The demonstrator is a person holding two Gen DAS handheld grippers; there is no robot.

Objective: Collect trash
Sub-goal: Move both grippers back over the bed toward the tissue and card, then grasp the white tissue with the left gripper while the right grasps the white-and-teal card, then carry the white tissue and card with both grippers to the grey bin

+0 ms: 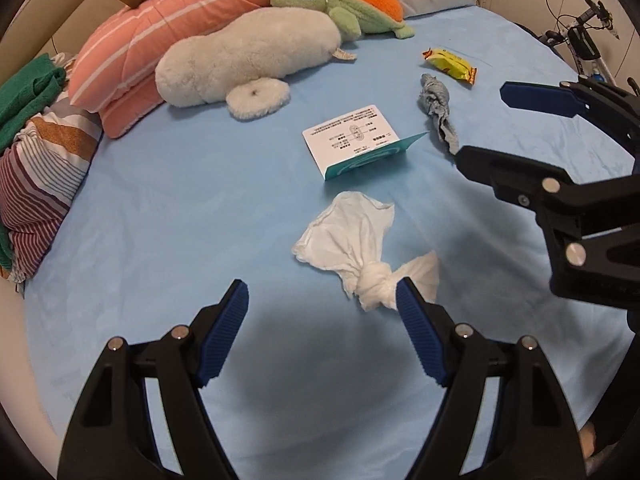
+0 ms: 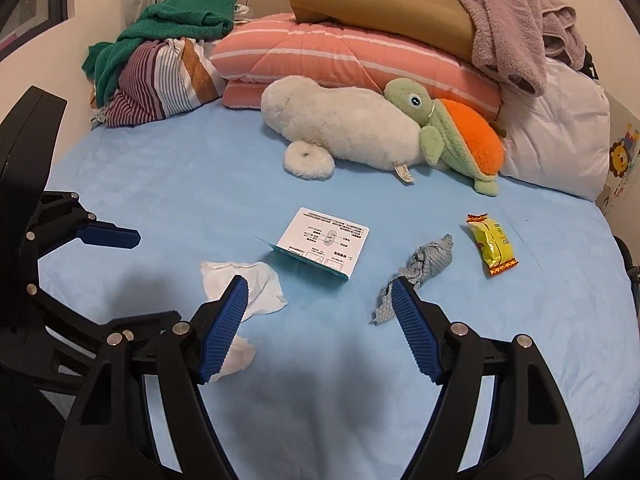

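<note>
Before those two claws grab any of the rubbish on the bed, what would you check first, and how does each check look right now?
1. Left hand-held gripper open and empty: ok.
2. Right hand-held gripper open and empty: ok.
3. Tissue within easy reach of the left one: ok, it lies just ahead, beside one fingertip.
4. Grey rag near the right one: ok, just past one fingertip.
5. Box and wrapper lying free, nothing on top: ok.
6. Soft toys clear of the trash: ok, they lie further back.
7. A bin to drop things into: cannot tell, none is in view.
</note>
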